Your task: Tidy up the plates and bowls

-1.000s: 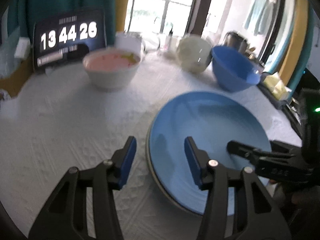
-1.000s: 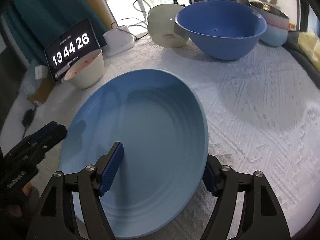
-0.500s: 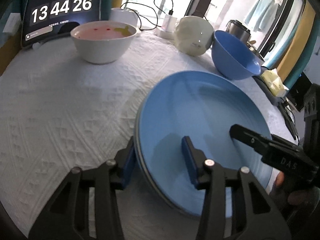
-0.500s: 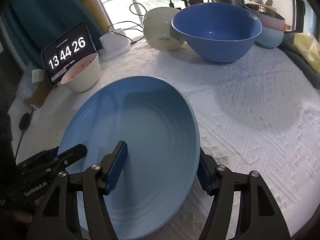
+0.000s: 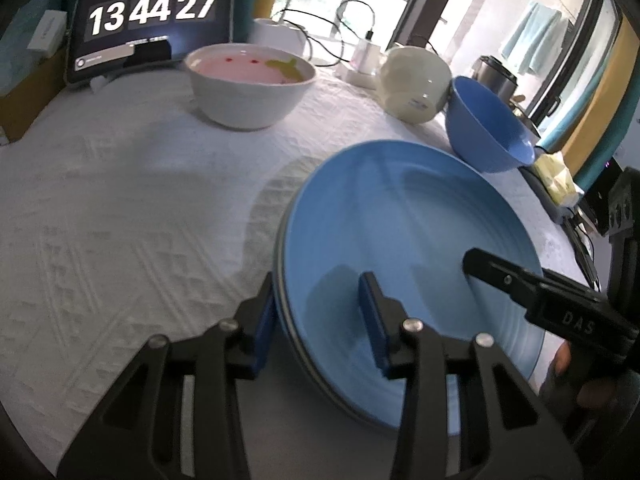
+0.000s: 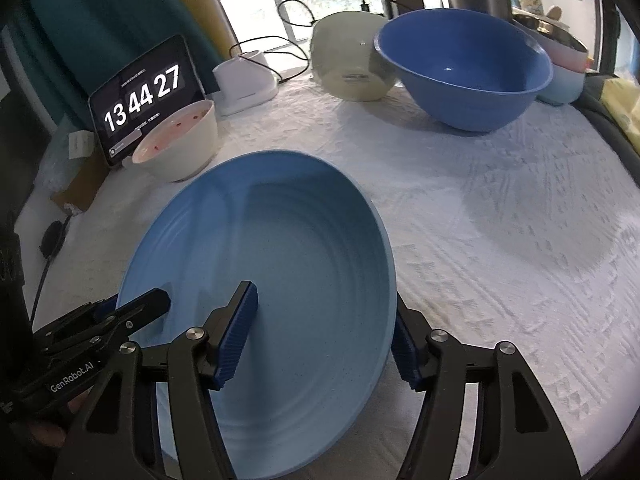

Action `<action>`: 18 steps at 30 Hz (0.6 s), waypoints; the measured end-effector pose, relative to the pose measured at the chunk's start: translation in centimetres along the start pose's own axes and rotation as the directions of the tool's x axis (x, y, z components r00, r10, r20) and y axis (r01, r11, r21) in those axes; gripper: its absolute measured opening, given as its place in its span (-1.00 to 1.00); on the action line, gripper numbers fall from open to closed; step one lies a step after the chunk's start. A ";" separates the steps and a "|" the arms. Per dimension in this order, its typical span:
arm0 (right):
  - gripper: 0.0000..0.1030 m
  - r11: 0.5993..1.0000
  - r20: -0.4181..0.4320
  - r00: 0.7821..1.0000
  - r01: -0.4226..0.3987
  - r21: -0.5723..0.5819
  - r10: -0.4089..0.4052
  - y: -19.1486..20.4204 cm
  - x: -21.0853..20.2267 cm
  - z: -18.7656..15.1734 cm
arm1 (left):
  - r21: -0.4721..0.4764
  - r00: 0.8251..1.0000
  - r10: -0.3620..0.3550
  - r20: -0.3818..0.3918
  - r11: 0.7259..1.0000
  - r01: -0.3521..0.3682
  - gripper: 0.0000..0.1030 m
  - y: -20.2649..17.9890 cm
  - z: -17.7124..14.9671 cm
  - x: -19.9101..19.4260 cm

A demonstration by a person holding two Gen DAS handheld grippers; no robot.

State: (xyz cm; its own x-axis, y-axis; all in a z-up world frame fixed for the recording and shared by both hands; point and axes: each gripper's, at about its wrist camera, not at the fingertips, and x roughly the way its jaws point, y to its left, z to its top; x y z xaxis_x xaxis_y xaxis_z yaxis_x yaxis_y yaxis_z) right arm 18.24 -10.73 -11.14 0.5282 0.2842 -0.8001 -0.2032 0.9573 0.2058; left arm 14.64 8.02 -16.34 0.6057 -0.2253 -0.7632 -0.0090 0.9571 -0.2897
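A wide blue plate point(image 5: 420, 220) point(image 6: 288, 240) lies on the white tablecloth in front of both grippers. My left gripper point(image 5: 318, 300) straddles its left rim, one pad against the outside edge and the other on the inner surface. My right gripper point(image 6: 324, 308) straddles the opposite rim the same way, its left pad inside the plate and its right pad against the outer edge. Both pairs of pads press on the plate. Each view shows the other gripper's fingers point(image 5: 492, 272) point(image 6: 136, 308) over the plate's far side, and a hand holds each.
Behind the plate stand a big blue bowl point(image 6: 460, 68), a cream bowl point(image 6: 352, 56) tipped on its side and a white bowl point(image 5: 248, 88) with a pink inside. A tablet clock point(image 5: 152, 20), a charger and cables line the back. Pale bowls point(image 6: 564, 68) sit far right.
Both grippers came in over the plate's rims and their jaws narrowed onto it. The left one dropped a little toward the table.
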 end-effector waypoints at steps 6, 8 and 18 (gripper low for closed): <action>0.27 1.000 -0.024 0.999 -0.023 -0.019 0.023 2.0 1.1 0.5 | -0.025 1.000 0.025 0.014 0.999 -0.024 -0.20 2.1 0.3 -0.5; 0.27 0.999 -0.029 0.999 -0.034 -0.029 0.033 2.8 1.5 0.7 | -0.035 0.999 0.035 0.020 0.999 -0.035 -0.20 2.9 0.3 -0.8; 0.27 0.994 -0.055 0.996 -0.071 -0.077 0.067 6.6 3.6 1.6 | -0.085 0.997 0.069 0.035 0.994 -0.066 -0.20 6.7 0.5 -1.9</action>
State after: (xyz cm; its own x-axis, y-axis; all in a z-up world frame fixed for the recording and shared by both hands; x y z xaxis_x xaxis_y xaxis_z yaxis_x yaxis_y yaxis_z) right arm 20.10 -3.35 -11.76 0.4670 0.3442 -0.8145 -0.3032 0.9276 0.2182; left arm 13.88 14.99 -16.56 0.6310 -0.1523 -0.7607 -0.1165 0.9508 -0.2870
